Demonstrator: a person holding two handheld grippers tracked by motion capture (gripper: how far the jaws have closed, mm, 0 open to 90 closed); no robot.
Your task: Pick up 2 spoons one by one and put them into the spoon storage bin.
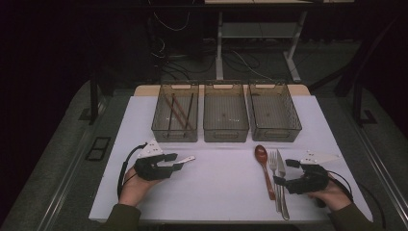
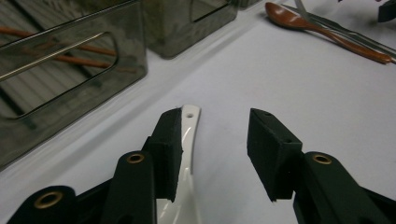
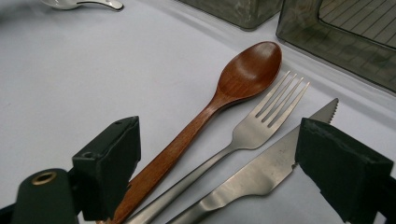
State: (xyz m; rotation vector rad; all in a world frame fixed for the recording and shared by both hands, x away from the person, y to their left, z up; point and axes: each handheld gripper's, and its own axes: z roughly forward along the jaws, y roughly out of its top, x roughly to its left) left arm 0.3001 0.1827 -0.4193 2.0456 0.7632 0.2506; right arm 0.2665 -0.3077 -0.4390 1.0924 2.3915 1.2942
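A white ceramic spoon [image 2: 190, 126] lies on the white table with its handle between the jaws of my left gripper [image 2: 215, 135]. The handle rests against the left pad, and a wide gap separates it from the right pad. In the high view this left gripper [image 1: 175, 162] sits at the table's left with the white spoon [image 1: 186, 159] poking out to the right. My right gripper [image 3: 224, 163] stands wide open over the handles of a wooden spoon [image 3: 243, 74], a steel fork [image 3: 266, 119] and a steel knife [image 3: 275, 163], gripping none of them.
Three smoky clear bins stand in a row at the back of the table: the left bin [image 1: 175, 115] holds brown chopsticks [image 1: 180, 111], while the middle bin [image 1: 225, 114] and right bin [image 1: 273, 113] look bare. The table's front edge [image 1: 216, 220] runs just before the hands.
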